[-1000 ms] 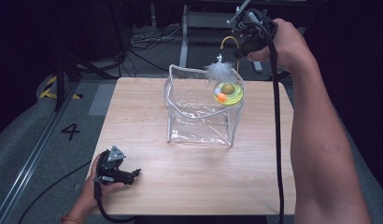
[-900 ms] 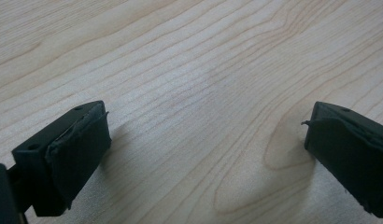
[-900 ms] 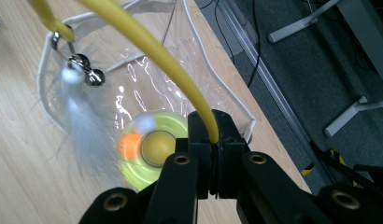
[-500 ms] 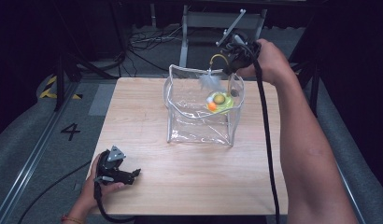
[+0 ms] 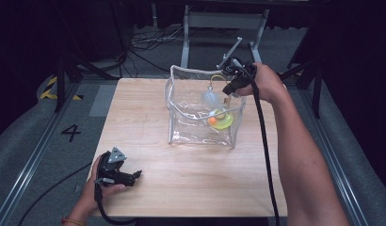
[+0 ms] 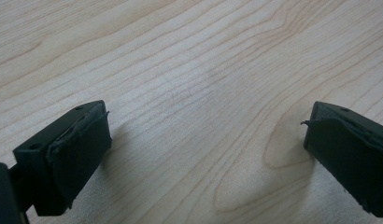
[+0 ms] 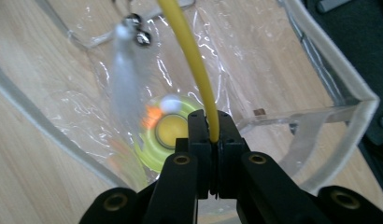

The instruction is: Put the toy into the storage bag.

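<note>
Right gripper [image 7: 212, 140]: fingers [image 7: 229, 135] clenched on a smooth yellow wand [image 7: 192, 56], a thin curved rod that rises between the pads. In the high view this gripper [image 5: 231, 89] sits at the far right rim of a clear bag [image 5: 181, 106]. From the wand's far end hang a white feather tuft [image 7: 124, 79] and small shiny bells [image 7: 142, 38], inside the bag's mouth. Below them, on the bag's floor, lies a round lime-green disc toy [image 7: 168, 133] with an orange ball [image 7: 153, 116] in its track.

The bag is glossy, creased transparent plastic with a pale fabric-bound rim, standing open and boxy.

Left gripper [image 5: 134, 175]: fingers [image 6: 80, 149] released, wide apart, black padded blocks with nothing between them, resting low over the near left of the desk.

The desk [image 5: 148, 108] is pale matt wood with flowing grain. Around it: grey carpet, a floor marking "4" [image 5: 71, 133], yellow-black hazard tape [image 5: 54, 89], loose black cables [image 5: 148, 40] and a grey metal stand [image 5: 224, 21] against dark surroundings.
</note>
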Available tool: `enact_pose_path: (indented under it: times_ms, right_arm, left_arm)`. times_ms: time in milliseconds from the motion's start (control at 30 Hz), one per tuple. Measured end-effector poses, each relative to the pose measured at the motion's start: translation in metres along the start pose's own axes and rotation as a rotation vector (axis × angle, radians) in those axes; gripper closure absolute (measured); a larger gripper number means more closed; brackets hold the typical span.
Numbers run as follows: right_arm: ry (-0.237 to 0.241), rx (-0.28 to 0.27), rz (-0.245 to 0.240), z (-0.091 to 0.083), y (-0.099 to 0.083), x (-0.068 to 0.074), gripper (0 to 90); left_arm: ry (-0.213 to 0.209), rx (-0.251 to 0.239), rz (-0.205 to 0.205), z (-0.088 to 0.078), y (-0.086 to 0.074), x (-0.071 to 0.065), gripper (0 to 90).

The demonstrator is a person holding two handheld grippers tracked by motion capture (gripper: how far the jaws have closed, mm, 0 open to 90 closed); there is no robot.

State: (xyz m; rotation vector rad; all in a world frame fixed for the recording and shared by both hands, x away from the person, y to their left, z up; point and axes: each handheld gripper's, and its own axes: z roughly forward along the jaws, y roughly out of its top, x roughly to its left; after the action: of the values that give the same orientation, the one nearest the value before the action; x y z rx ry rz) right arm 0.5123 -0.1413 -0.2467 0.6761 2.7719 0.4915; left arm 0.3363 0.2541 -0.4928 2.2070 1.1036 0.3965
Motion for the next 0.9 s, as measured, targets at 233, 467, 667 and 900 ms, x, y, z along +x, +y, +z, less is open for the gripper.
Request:
enact_pose_path:
  times_ms: [233, 467, 667, 900]
  right_arm:
    - [0.017, 0.014, -0.01, 0.013, -0.011, 0.005, 88.0]
    - [0.047, 0.03, -0.033, 0.024, -0.015, 0.013, 87.2]
    - [0.05, 0.017, -0.03, 0.023, -0.019, 0.014, 88.0]
    - [0.038, 0.002, -0.023, 0.017, -0.025, 0.012, 86.3]
  left_arm:
    - [0.0, 0.002, 0.003, 0.0, 0.0, 0.0, 0.9]
    - [0.0, 0.003, 0.003, 0.0, 0.0, 0.0, 0.9]
    - [0.001, 0.002, 0.003, 0.0, 0.0, 0.0, 1.0]
    - [0.0, 0.003, 0.003, 0.0, 0.0, 0.0, 1.0]
